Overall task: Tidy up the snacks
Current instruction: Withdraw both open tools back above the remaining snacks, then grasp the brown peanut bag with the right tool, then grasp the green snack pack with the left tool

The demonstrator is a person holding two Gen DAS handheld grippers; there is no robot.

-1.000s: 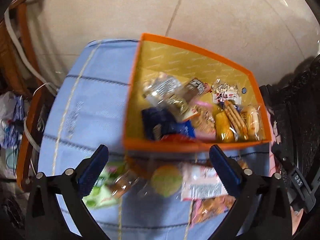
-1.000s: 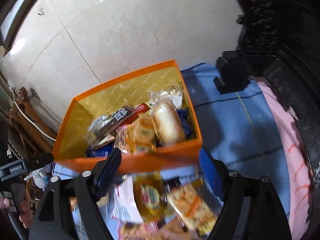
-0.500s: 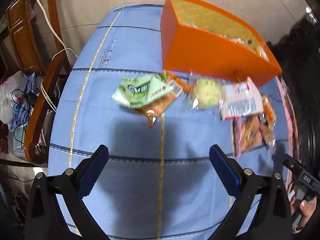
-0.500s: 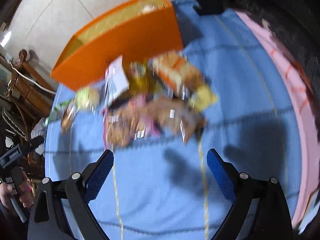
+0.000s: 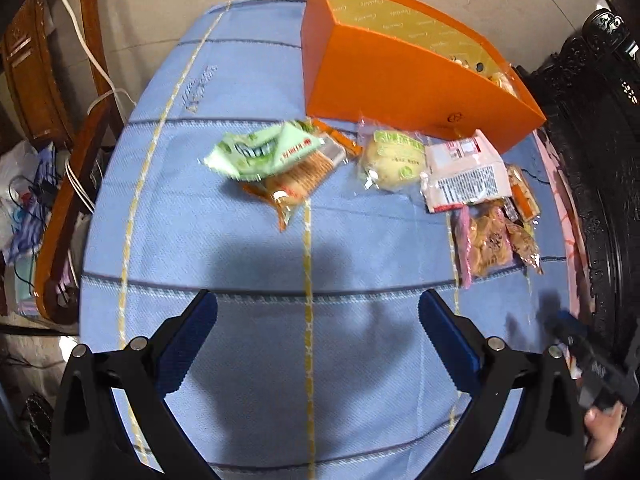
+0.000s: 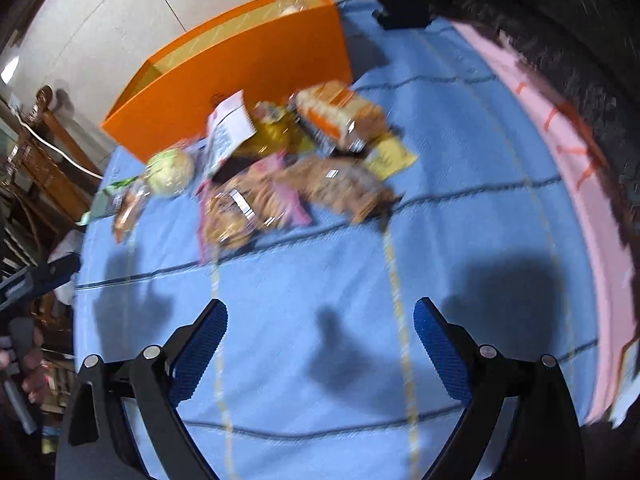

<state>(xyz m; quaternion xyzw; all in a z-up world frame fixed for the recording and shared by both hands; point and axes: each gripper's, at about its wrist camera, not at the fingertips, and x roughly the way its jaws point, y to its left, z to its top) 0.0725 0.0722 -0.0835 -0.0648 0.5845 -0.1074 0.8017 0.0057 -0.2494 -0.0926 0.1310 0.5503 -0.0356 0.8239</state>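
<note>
An orange box (image 5: 400, 76) with a yellow lining stands at the far side of the blue tablecloth (image 5: 248, 260), snacks showing at its right end. In front of it lie loose snacks: a green packet (image 5: 256, 154) on a cracker pack (image 5: 300, 180), a round bun in clear wrap (image 5: 394, 160), a pink-white packet (image 5: 464, 178) and brown cookie packs (image 5: 488, 240). My left gripper (image 5: 318, 320) hangs open over bare cloth nearer than them. My right gripper (image 6: 320, 326) is open too, short of the snack pile (image 6: 280, 176), orange box (image 6: 240, 80) behind it. Neither holds anything.
Wooden chairs (image 5: 60, 100) with white cables stand left of the table. Dark carved furniture (image 5: 600, 140) rises on the right, beside a pink cloth edge (image 6: 560, 140). A hand with the other gripper's handle shows at the lower right of the left view (image 5: 600, 436) and lower left of the right view (image 6: 24, 364).
Both grippers have pulled back from above the orange box toward the near side of the table and lower. The box interior is now mostly hidden; the loose snacks lie farther ahead.
</note>
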